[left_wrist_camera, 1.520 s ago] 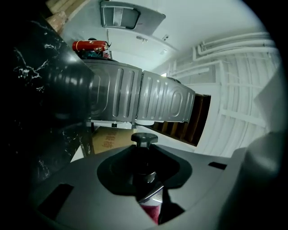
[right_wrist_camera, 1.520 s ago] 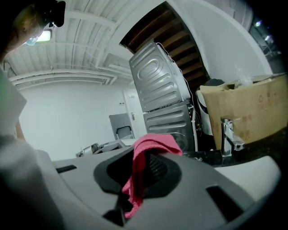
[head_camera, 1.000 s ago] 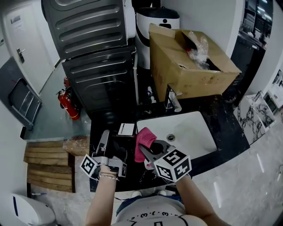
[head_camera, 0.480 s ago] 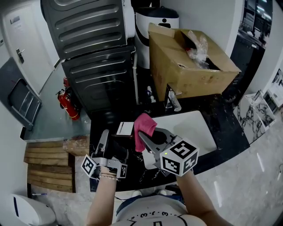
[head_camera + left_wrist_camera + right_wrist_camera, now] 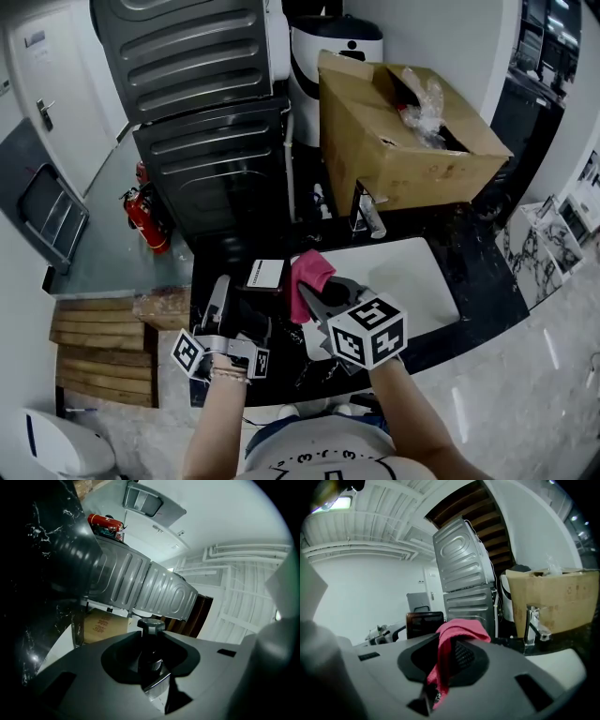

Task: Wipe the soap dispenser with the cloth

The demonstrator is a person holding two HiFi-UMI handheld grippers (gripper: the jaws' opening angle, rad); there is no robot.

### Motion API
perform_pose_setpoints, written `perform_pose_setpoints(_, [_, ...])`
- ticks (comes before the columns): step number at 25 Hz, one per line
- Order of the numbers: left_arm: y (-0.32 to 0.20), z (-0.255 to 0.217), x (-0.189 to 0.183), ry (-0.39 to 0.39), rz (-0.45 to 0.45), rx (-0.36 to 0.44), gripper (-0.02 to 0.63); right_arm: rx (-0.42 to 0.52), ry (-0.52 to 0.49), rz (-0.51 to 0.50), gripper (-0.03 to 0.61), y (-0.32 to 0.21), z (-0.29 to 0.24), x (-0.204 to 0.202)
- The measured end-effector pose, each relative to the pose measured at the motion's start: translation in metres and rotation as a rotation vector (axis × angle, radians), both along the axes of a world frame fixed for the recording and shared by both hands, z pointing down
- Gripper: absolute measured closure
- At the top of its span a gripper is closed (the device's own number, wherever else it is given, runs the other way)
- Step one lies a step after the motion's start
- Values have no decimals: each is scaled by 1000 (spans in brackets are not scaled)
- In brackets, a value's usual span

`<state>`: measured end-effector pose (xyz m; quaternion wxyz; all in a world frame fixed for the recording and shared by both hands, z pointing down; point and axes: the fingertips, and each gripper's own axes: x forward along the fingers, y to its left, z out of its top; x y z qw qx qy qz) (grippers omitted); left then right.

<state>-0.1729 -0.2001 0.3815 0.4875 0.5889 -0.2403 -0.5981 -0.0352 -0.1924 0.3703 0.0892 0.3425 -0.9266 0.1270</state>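
Dark marble tabletop is wrapping around a white sink, and at centre-left the left tongs are clamping, part-closed, on the soap dispenser. It is looking rigid and probably slick, so gripping the body below the pump head seems safest. The right tongs are pinching shut on the pink cloth, soft, light and drooping just beside the dispenser.
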Motion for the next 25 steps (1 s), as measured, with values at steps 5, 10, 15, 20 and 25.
perform_pose_setpoints(5, [0, 3, -3, -22, -14, -15, 500, -65, 34, 11, 529, 5, 28, -2])
perform_pose_setpoints(10, [0, 3, -6, -107, -46, -18, 500, -106, 71, 50, 529, 7, 47, 7])
perform_pose_setpoints(15, [-4, -19, -9, -557, -155, -15, 500, -114, 65, 113, 529, 2, 49, 25])
perform_pose_setpoints(20, [-10, -20, -11, -1160, -297, -63, 502, -114, 56, 154, 529, -5, 46, 38])
perform_pose_setpoints(25, [-22, -20, -8, -1346, -313, -24, 502, -129, 64, 163, 529, -9, 53, 41])
